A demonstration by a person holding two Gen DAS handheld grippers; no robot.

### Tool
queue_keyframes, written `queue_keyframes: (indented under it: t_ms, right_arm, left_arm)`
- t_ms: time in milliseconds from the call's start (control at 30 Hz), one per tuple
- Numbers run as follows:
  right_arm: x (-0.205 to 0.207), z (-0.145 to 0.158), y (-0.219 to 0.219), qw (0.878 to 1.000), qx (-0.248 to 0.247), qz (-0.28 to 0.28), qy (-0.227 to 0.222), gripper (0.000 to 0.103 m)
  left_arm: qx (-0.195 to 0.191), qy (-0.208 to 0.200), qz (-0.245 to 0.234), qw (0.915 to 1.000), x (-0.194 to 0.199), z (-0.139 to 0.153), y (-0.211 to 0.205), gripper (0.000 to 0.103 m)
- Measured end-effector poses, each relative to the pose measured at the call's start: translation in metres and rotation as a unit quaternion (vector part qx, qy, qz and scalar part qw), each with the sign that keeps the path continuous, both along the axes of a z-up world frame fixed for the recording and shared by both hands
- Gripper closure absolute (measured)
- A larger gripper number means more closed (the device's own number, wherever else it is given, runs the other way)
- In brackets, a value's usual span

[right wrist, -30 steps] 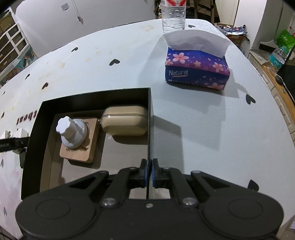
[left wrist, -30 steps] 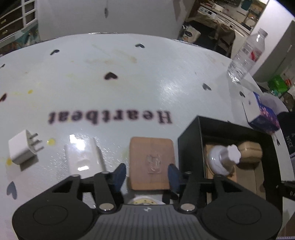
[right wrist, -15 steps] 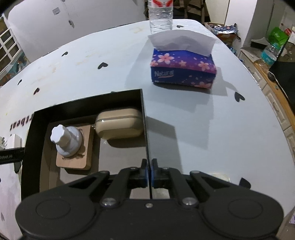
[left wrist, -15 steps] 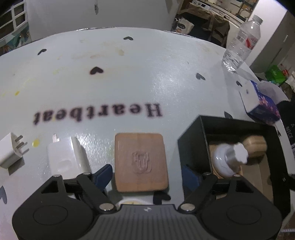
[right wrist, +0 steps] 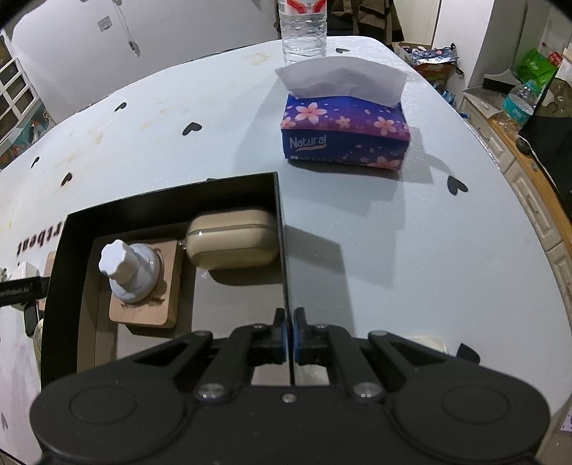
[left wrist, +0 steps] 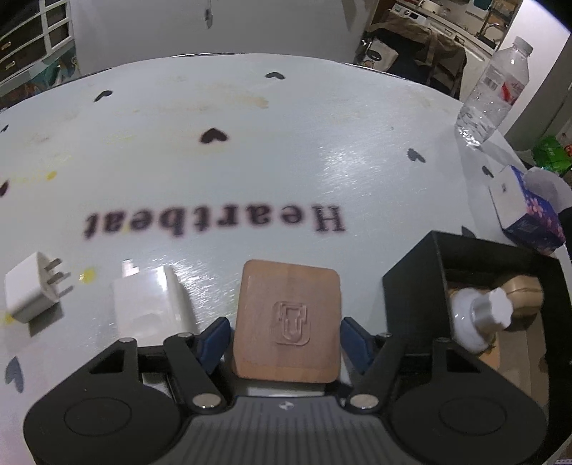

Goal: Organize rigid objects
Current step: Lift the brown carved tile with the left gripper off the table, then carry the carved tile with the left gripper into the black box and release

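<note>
A square wooden coaster [left wrist: 287, 322] lies flat on the white table [left wrist: 250, 143], between the blue pads of my left gripper [left wrist: 285, 338]. Its jaws are closing and the pads meet the coaster's left and right edges. Right of it stands an open black box [left wrist: 411, 275]. Inside the black box [right wrist: 171, 200] are a second wooden coaster [right wrist: 171, 286], a white knobbed piece [right wrist: 128, 268] standing on it, and a beige case [right wrist: 232, 243]. My right gripper [right wrist: 289, 318] is shut on the box's thin right wall.
Two white plug chargers [left wrist: 32, 293] [left wrist: 150, 307] lie left of the coaster. A purple tissue pack [right wrist: 343, 132] and a water bottle [right wrist: 304, 28] stand beyond the box. The table's right edge runs near cabinets and clutter.
The left jaws spread wide around the coaster, then drew in against its sides. The right gripper stayed clamped on the box wall.
</note>
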State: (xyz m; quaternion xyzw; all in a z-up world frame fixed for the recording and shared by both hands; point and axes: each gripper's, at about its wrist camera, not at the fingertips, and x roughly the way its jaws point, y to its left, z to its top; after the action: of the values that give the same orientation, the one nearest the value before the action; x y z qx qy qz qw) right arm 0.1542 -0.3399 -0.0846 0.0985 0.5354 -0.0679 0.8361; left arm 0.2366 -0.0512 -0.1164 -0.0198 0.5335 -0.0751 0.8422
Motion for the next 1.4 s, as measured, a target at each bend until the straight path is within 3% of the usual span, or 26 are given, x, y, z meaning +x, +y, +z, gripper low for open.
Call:
queue_keyframes:
  t_ms: [433,600,767,967,1200,1400]
  right_arm:
    - [0.001,0.000,0.002,1.000,-0.002,0.002,0.001,0.099]
    - [0.000,0.000,0.002,1.000,-0.001,0.002,0.001,0.099]
    - [0.000,0.000,0.002,1.000,-0.002,0.004,0.001,0.099]
    - [0.001,0.000,0.002,1.000,-0.004,0.007,0.003,0.099]
    - [0.003,0.001,0.000,1.000,0.002,0.009,0.007,0.099]
    - [0.002,0.001,-0.002,1.000,0.009,0.011,0.008,0.099]
  left_arm:
    - [0.065,-0.013,-0.051,0.9965,0.000,-0.005,-0.005,0.038]
    - [0.057,-0.025,-0.036,0.9974,-0.004,0.005,-0.002,0.039]
    - [-0.001,-0.049,0.000,0.9988,-0.010,0.049,0.004,0.039]
    - [-0.082,-0.032,-0.024,0.9958,-0.017,0.078,-0.025,0.039]
    - [-0.140,0.049,-0.079,0.9857,-0.030,0.058,-0.082,0.039]
    - [-0.177,0.098,-0.069,0.9769,-0.038,0.035,-0.110,0.039]
